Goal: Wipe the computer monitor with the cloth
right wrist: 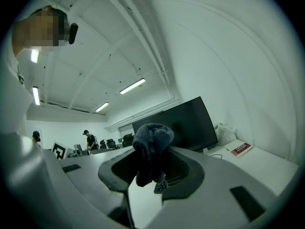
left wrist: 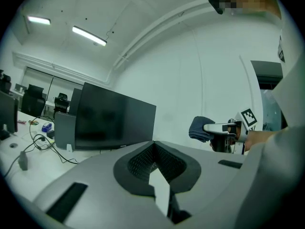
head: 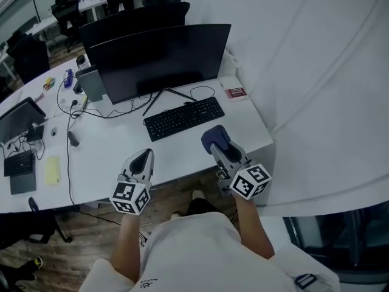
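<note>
right hand-held gripper [right wrist: 151, 175] clamping cloth [right wrist: 151, 149], monitor [head: 161, 59] beyond

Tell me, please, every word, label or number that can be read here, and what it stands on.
"OFFICE": white on red, on the booklet lying on the desk beside the monitor; its smaller print is unreadable.
Keyboard keys: too small to read.
Nothing else legible.

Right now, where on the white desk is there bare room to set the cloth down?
Bare: the strip of white desk between the black keyboard and the near edge, and the right corner below the red-and-white booklet. Crowded: left of the black curved monitor, with black cables and a grey box.
</note>
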